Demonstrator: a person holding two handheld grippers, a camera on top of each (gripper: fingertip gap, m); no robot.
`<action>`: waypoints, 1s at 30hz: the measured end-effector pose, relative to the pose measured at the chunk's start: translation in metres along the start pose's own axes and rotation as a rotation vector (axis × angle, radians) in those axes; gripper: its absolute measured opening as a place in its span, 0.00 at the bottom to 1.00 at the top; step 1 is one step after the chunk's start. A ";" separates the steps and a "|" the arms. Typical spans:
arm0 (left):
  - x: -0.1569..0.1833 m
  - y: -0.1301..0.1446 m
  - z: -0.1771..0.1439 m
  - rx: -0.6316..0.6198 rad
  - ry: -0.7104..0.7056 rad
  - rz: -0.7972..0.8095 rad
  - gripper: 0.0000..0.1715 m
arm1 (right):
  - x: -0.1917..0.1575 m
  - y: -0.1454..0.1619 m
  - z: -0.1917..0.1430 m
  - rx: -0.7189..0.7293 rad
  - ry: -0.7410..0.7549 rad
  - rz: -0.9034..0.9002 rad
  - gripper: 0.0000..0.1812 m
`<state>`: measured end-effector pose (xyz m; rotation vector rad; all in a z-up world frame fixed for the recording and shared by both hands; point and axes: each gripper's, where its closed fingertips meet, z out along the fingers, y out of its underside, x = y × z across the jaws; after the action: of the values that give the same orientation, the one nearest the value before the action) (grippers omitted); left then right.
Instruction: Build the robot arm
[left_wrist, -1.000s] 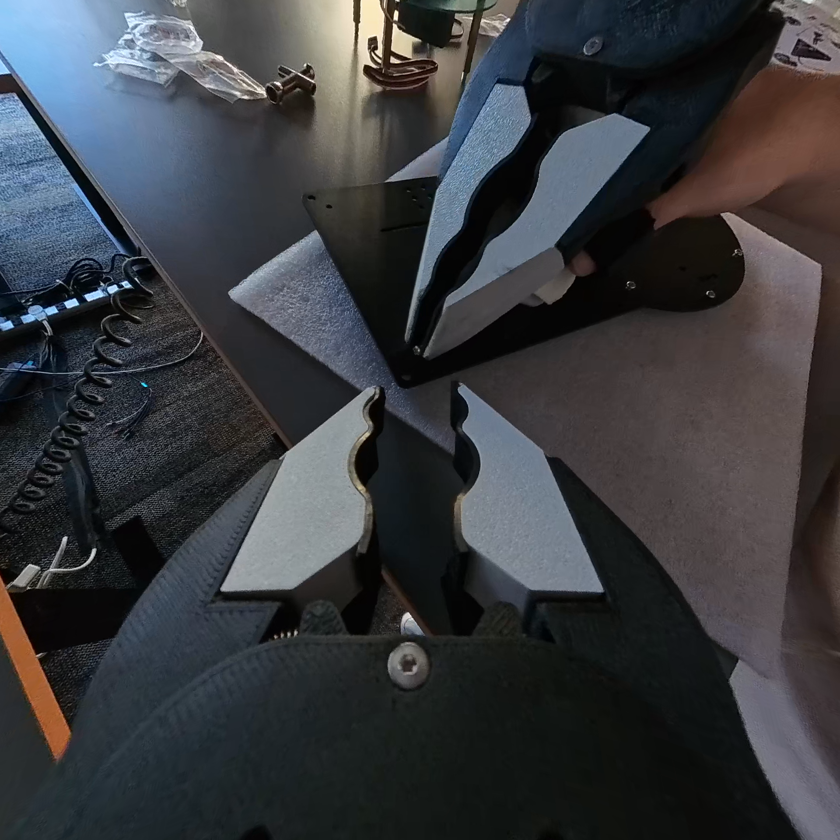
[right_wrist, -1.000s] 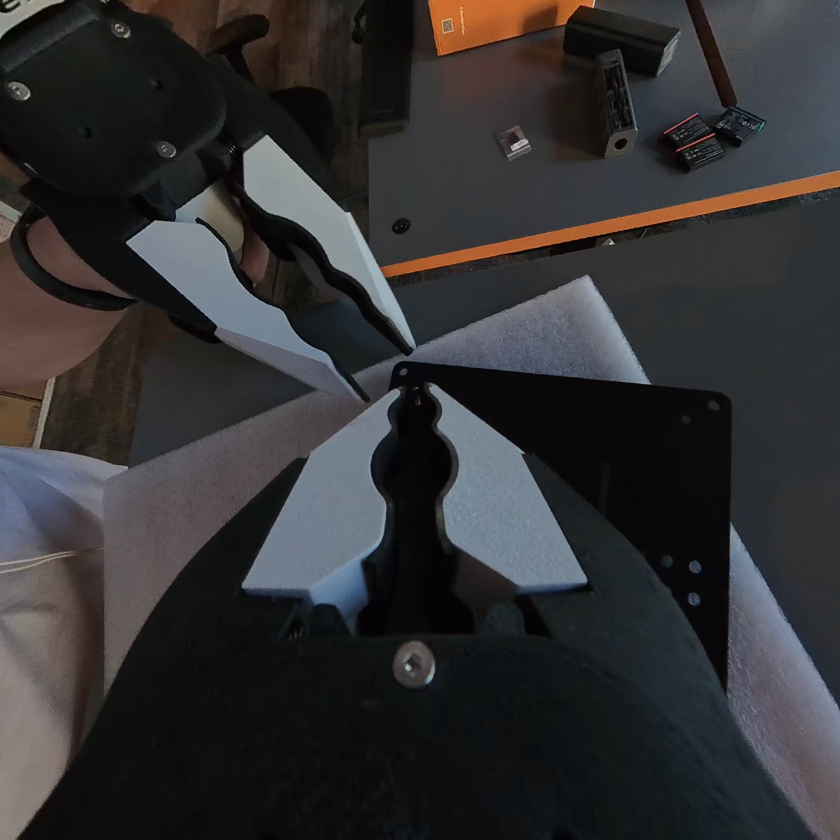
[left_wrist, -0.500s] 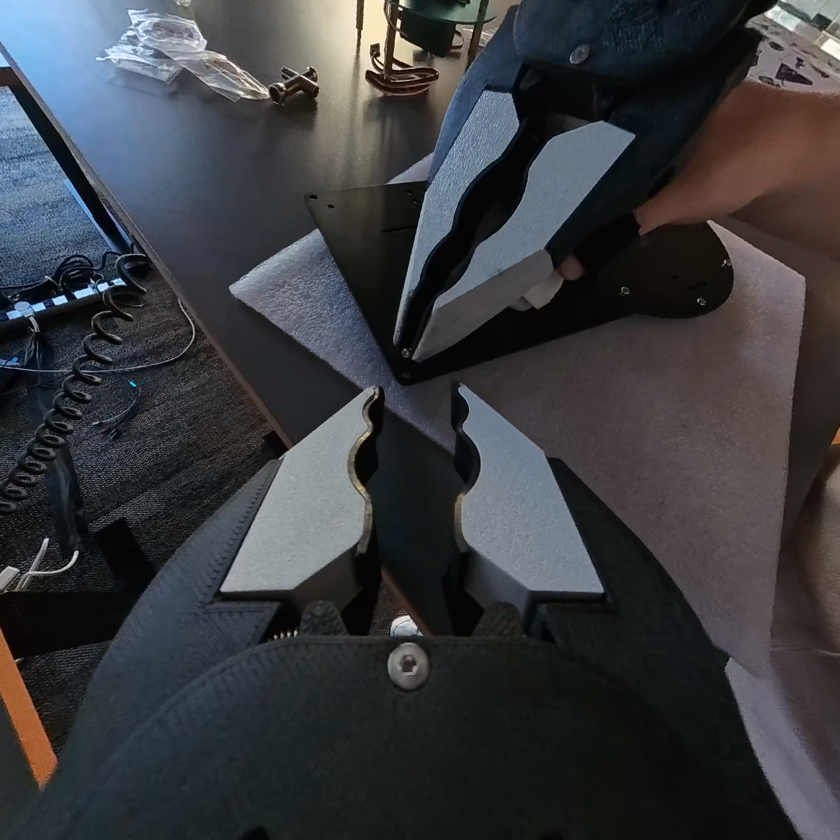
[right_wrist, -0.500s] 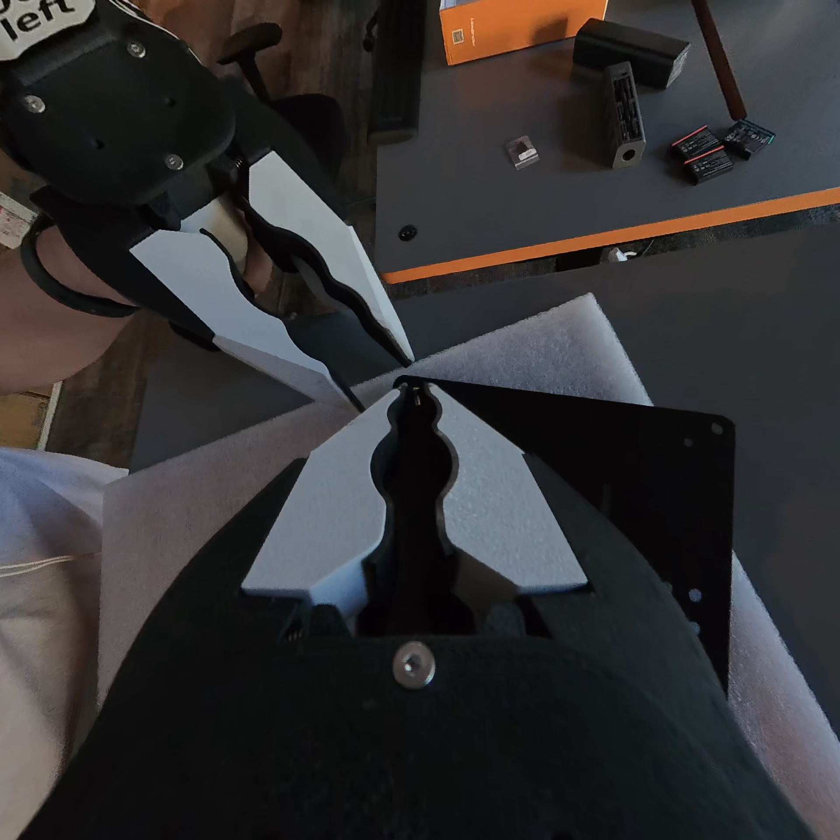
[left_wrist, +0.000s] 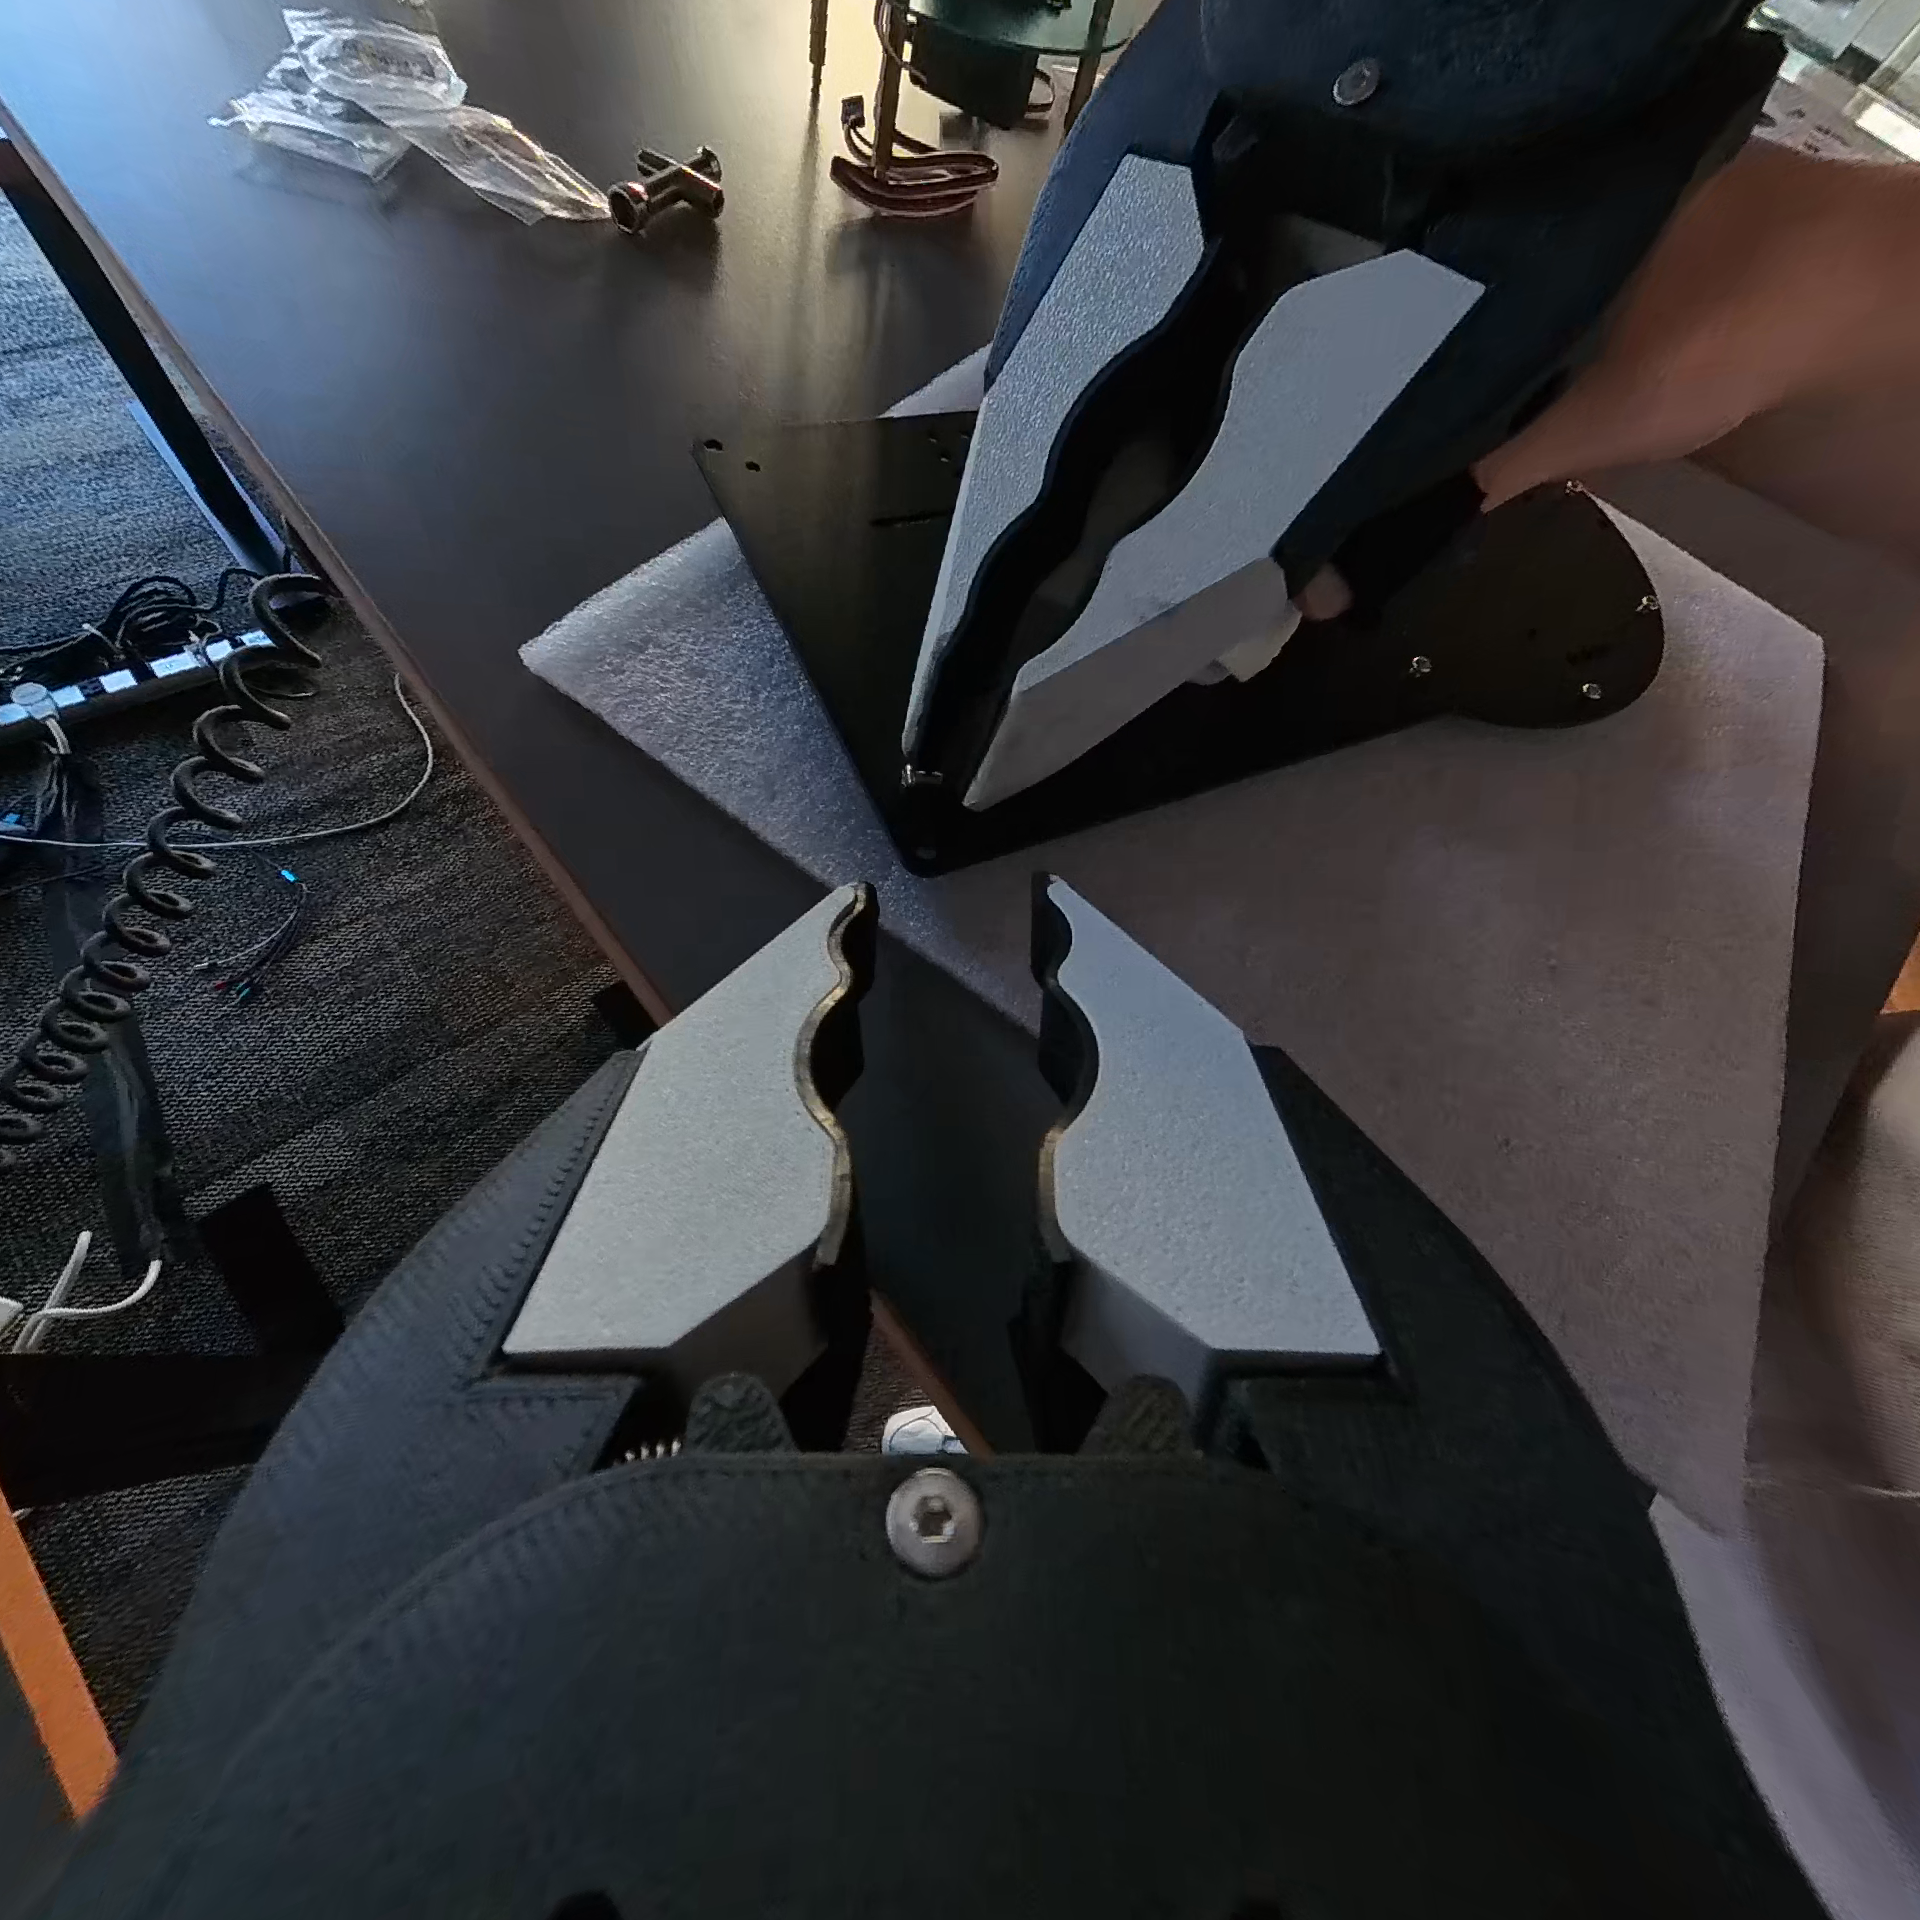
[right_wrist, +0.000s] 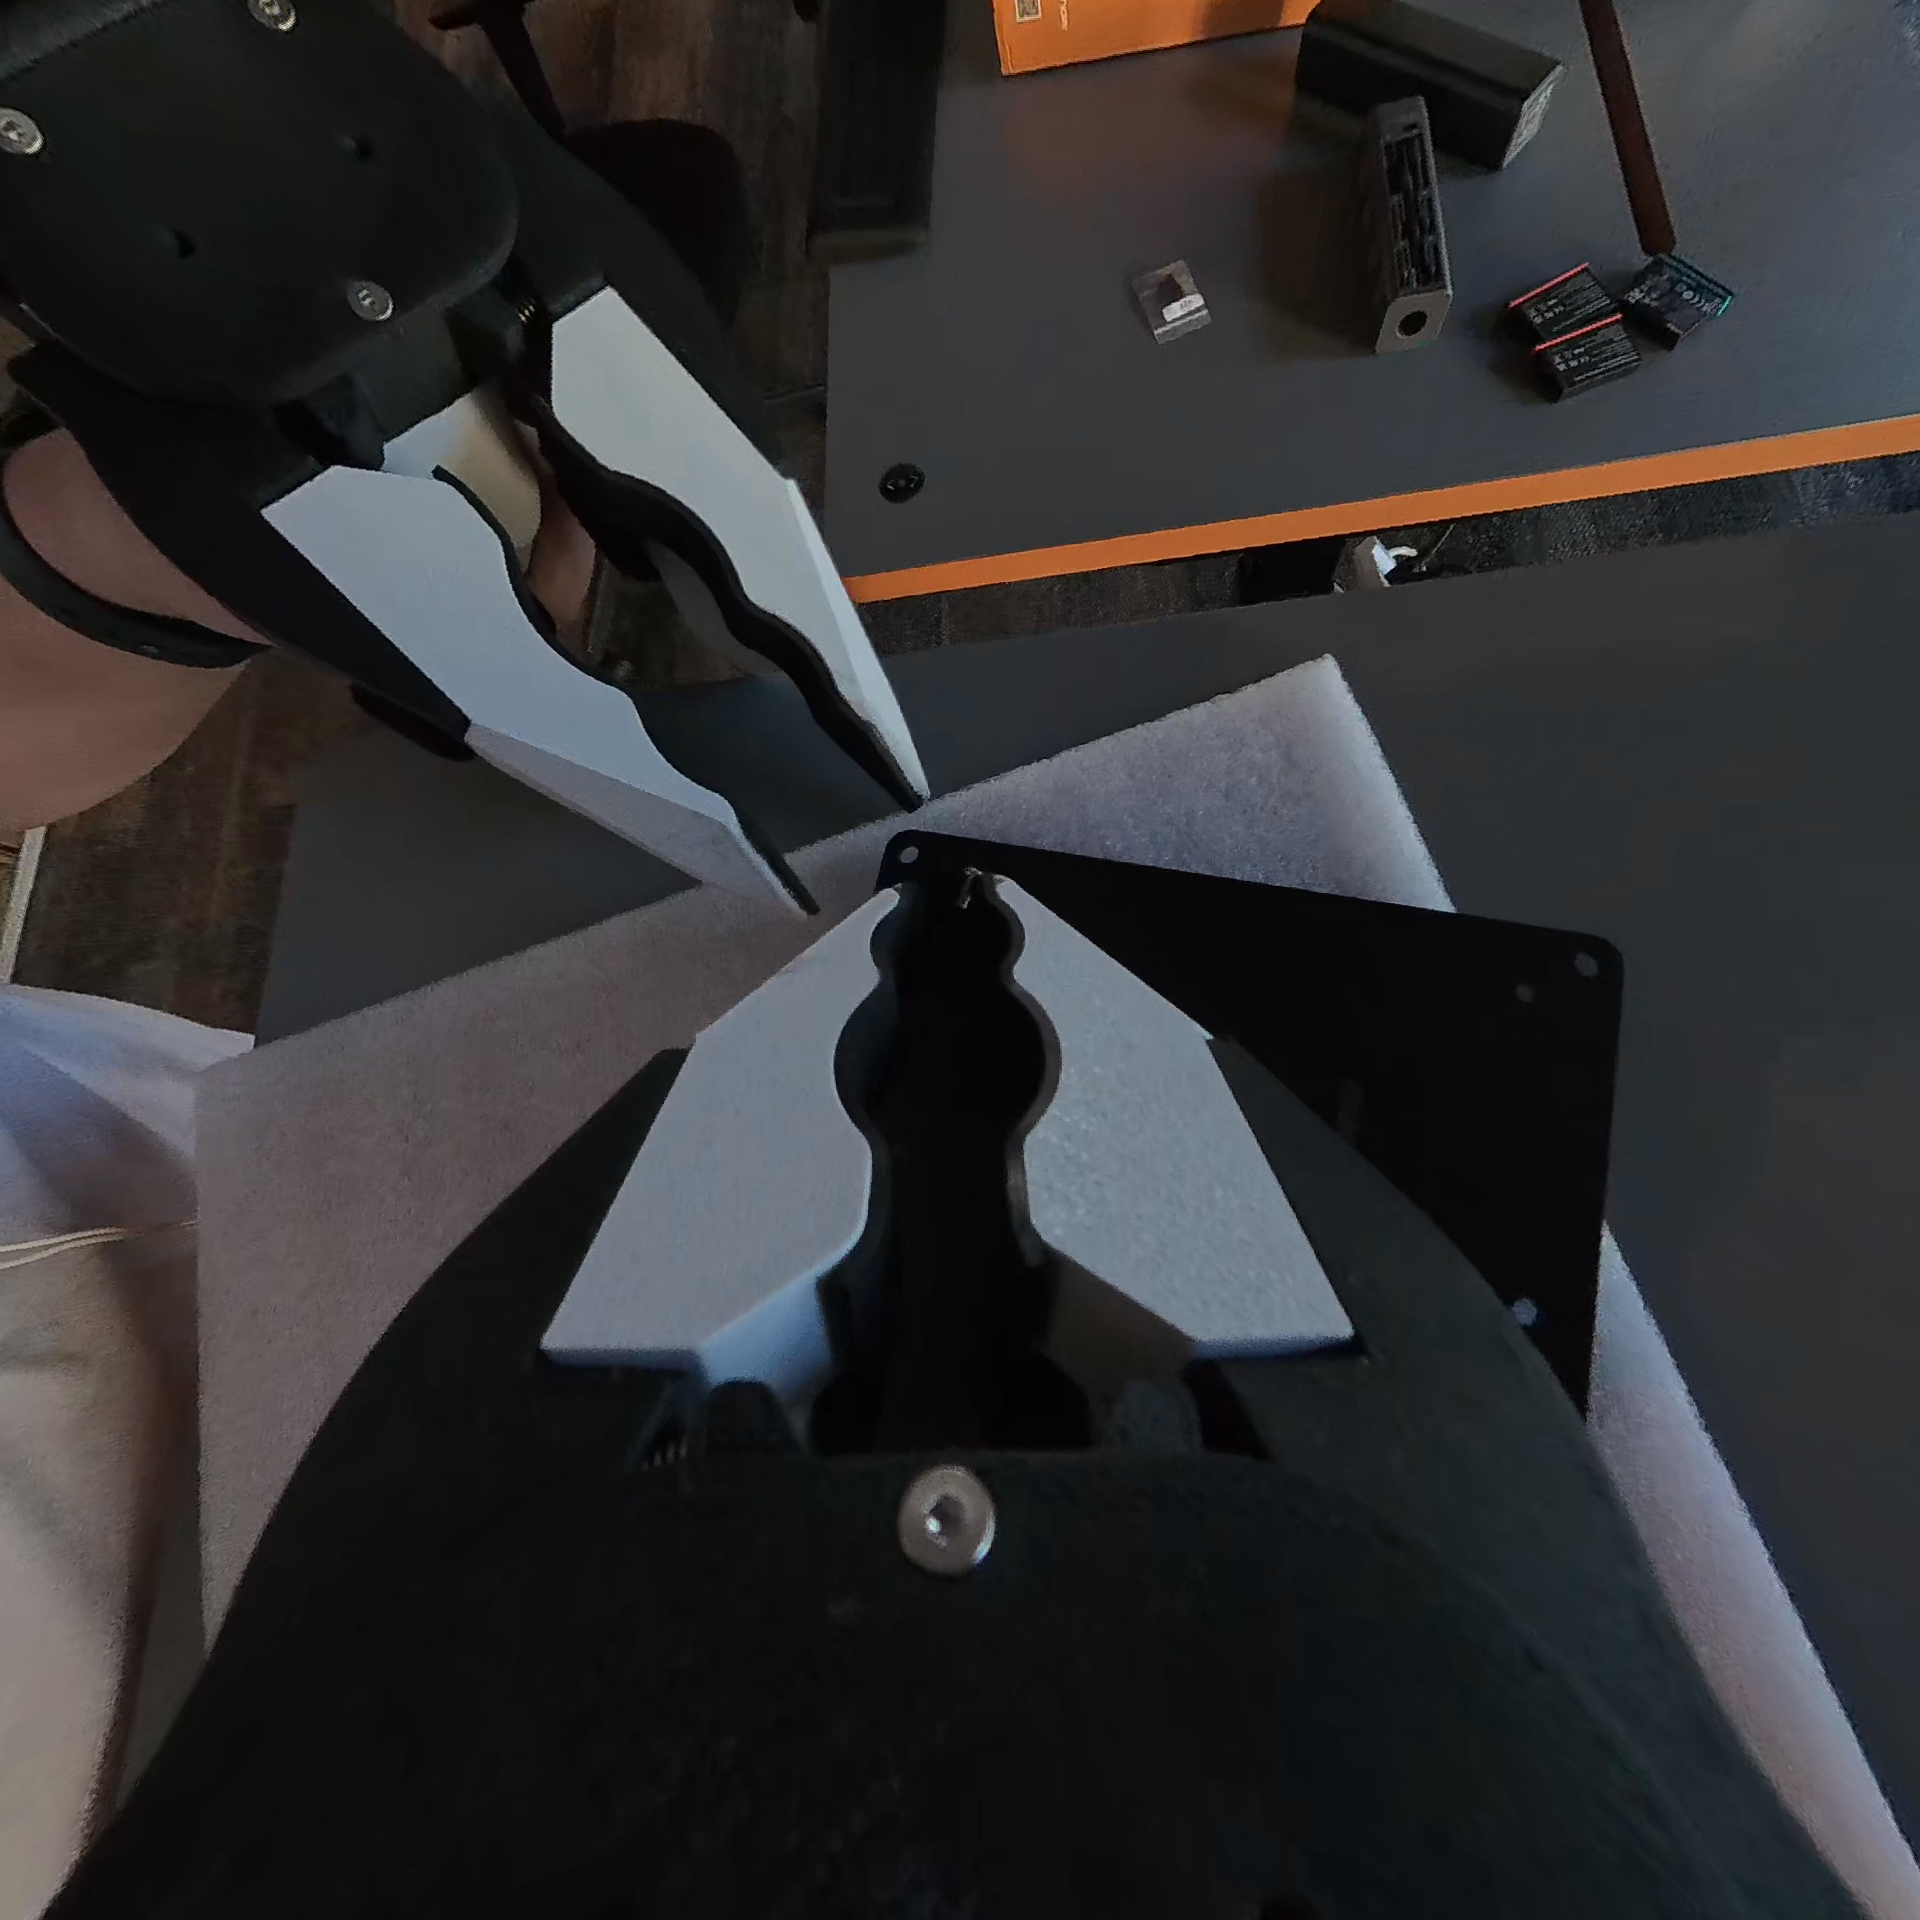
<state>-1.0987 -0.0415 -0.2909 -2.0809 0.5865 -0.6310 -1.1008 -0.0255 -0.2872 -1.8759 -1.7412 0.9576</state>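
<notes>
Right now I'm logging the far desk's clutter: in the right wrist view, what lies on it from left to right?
Small grey block → upright dark ribbed block → two red-edged black packs → dark teal-edged pack. The orange box and the black box behind are left out.

Clear plastic bags (left_wrist: 405, 114), metal cross wrench (left_wrist: 670, 187), coiled cable (left_wrist: 135, 894), orange box (right_wrist: 1132, 26), three small batteries (right_wrist: 1610, 322)

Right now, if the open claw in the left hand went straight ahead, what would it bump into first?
Probably the white foam sheet just past the left claw, then the near corner of the black metal plate, where the right claw pinches a small screw. Depth is hard to judge.
</notes>
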 end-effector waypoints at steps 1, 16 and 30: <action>0.000 0.000 0.000 -0.001 0.002 -0.002 0.16 | 0.001 0.000 0.000 -0.005 0.000 0.000 0.05; 0.004 0.005 -0.004 -0.018 0.004 -0.021 0.16 | 0.006 -0.002 0.002 -0.189 0.059 0.028 0.06; 0.000 0.007 -0.025 -0.003 -0.016 -0.095 0.15 | 0.006 0.000 0.000 -0.354 0.214 0.117 0.07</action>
<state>-1.1154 -0.0600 -0.2845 -2.1240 0.4821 -0.6675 -1.1005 -0.0196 -0.2882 -2.2274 -1.7733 0.4838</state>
